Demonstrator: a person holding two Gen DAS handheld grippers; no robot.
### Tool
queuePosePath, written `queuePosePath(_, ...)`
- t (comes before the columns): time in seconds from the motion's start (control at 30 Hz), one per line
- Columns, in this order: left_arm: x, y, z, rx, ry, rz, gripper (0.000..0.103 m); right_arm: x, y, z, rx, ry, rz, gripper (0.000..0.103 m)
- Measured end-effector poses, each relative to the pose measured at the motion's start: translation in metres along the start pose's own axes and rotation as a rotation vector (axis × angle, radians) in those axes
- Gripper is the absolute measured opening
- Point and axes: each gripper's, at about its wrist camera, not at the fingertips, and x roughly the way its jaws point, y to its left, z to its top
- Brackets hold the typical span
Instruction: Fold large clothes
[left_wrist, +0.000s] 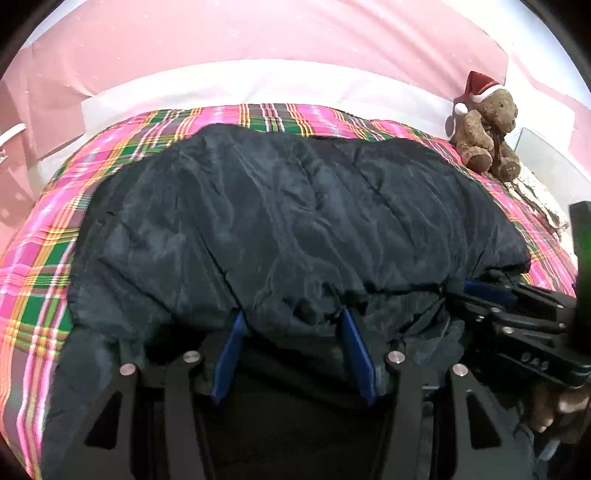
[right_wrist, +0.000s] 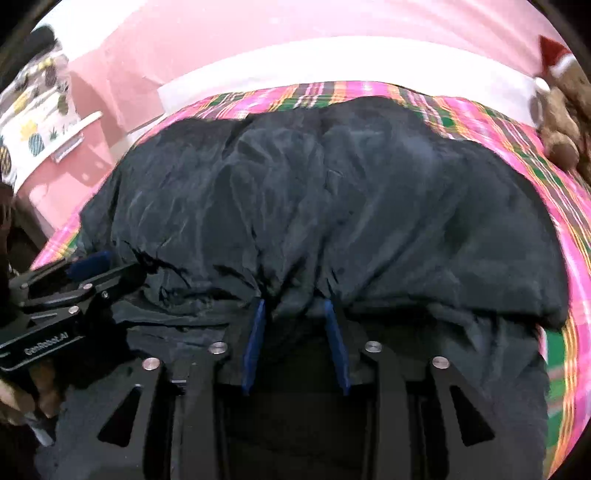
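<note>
I have a dark jacket (left_wrist: 295, 221) spread over the plaid blanket (left_wrist: 40, 266), and I use that jacket as my landmark. It covers most of the blanket, leaving a plaid border on its far side and at both ends. A folded-over layer of the jacket ends in a gathered hem along its near edge, with a flatter layer of the same cloth below it.

My left gripper (left_wrist: 291, 317) sits at that near hem. Its blue pads stand about half apart, tips tucked under the hem, with a bunch of jacket cloth between them. I cannot tell whether the pads press on it.

My right gripper (right_wrist: 293, 306) is at the same hem, further along from the left one. Its pads are apart too, a little narrower, with a gather of hem between the tips. Here also I cannot tell whether it grips.

Each gripper shows in the other's view, lying on the jacket's near edge, with fingers of a hand (left_wrist: 554, 410) behind the right one.

A teddy bear (left_wrist: 484, 133) in a Santa hat sits beyond the jacket's far right corner, on the blanket's edge. Beyond the jacket's far side run a white band and a pink wall (left_wrist: 258, 37).
</note>
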Motion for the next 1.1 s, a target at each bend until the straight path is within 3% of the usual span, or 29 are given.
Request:
queuePosePath(0.03,-0.006,0.0,-0.001,-0.004,-0.005,0.006,0.056,-0.008,0.001,-0.002,0.008,-0.008,-0.008,0.048)
queuePosePath(0.07,-0.013,-0.001,-0.003,-0.007,-0.009,0.012,0.056,-0.016,0.001,-0.004,0.011,-0.019,-0.009,0.049)
queuePosePath(0.4,-0.086,-0.013,-0.044,0.006,-0.057,0.0,0.056,-0.095,0.02,-0.055,-0.035,-0.1,0.038,0.049)
queuePosePath(0.63,-0.126,-0.024,-0.084,0.016,-0.079,-0.001,0.056,-0.126,0.023,-0.103,-0.011,-0.09,0.06,0.049)
queuePosePath(0.83,-0.152,-0.022,-0.118,-0.014,-0.083,0.008,0.056,-0.148,0.025,-0.142,-0.01,-0.075,0.018,0.05)
queuePosePath(1.1,-0.175,-0.008,-0.146,-0.035,-0.091,0.045,0.057,-0.168,0.016,-0.169,0.029,-0.085,-0.003,0.054)
